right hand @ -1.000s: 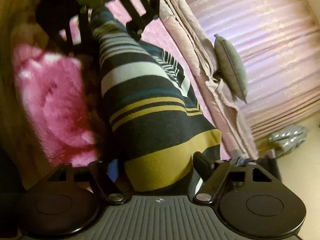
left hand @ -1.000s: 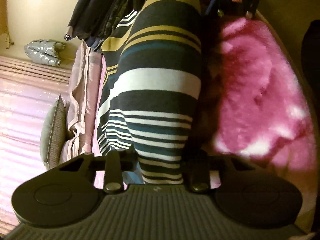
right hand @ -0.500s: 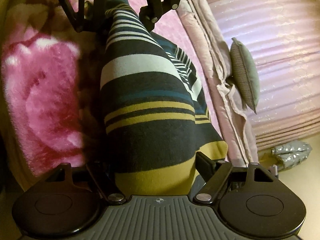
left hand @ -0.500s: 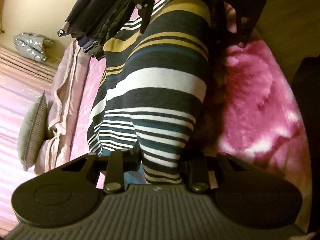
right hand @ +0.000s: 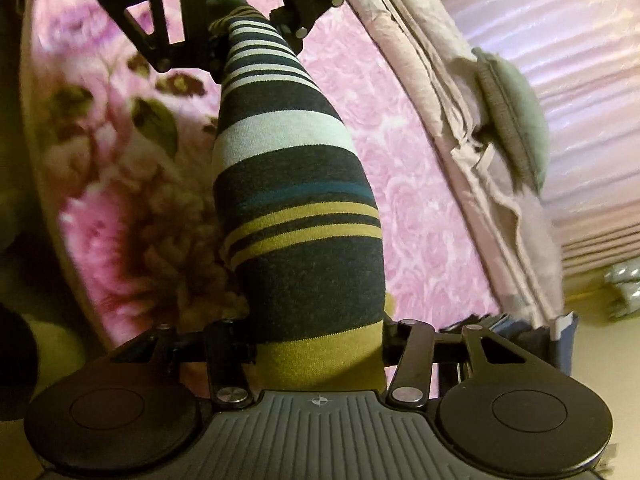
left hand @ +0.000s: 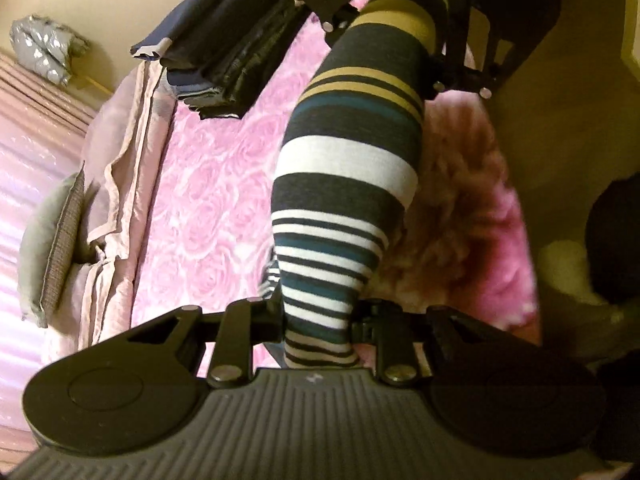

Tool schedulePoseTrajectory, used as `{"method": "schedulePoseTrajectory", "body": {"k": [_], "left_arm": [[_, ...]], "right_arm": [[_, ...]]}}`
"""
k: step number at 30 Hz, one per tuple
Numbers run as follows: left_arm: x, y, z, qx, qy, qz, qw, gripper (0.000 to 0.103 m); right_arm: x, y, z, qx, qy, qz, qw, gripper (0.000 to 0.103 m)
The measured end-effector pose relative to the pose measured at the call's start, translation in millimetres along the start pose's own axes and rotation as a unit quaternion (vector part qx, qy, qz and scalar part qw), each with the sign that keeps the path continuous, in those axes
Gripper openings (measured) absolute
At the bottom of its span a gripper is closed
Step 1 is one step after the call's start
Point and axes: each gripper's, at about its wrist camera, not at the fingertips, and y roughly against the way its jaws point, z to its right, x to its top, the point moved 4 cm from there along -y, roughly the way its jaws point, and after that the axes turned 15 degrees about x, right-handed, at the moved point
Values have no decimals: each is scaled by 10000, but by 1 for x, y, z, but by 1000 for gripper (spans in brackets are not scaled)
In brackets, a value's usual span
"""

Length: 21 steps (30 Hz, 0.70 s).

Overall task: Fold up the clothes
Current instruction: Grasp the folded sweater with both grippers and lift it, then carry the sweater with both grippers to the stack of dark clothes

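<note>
Striped knit garment [left hand: 344,184] is stretched taut between the two grippers, hanging in the air over the bed. It's a soft jersey-type fabric with bands of charcoal, white, teal and mustard, bunched into a narrow roll at each end and wider in the middle.

Left gripper [left hand: 320,332] is pinched down on the thin-striped white and teal end, fingers pressed right into the cloth. Right gripper [right hand: 320,344] is clamped on the opposite end, the wide mustard band, with the fabric filling the gap between its fingers. Each gripper shows up at the far end of the other's view.

Under the garment there's a pink bedspread [left hand: 208,200] with a quilted rose pattern, and beside it a fuzzy blanket [right hand: 132,208] with big flowers and leaves. A stack of folded dark clothes [left hand: 228,48] sits at the far end of the bed. Along the edge, a rumpled pale pink duvet [left hand: 120,168] and a grey cushion [right hand: 516,120] against the pleated shiny curtain [right hand: 580,80].
</note>
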Motion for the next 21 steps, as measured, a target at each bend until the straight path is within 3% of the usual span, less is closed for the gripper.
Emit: {"method": "schedulePoseTrajectory", "body": {"k": [5,9,21], "left_arm": [[36,35,-29,-584,109,-182,9981,21],[63,53,-40,-881,68,-215,9959,21],[139,51,-54,-754,-331,-66,9966,21]], "right_arm": [[-8,60,10,785,-343,-139,9962,48],[-21,98,18,1058,-424,-124,9934,48],[-71,144,58,749,-892,33,9932,48]]}}
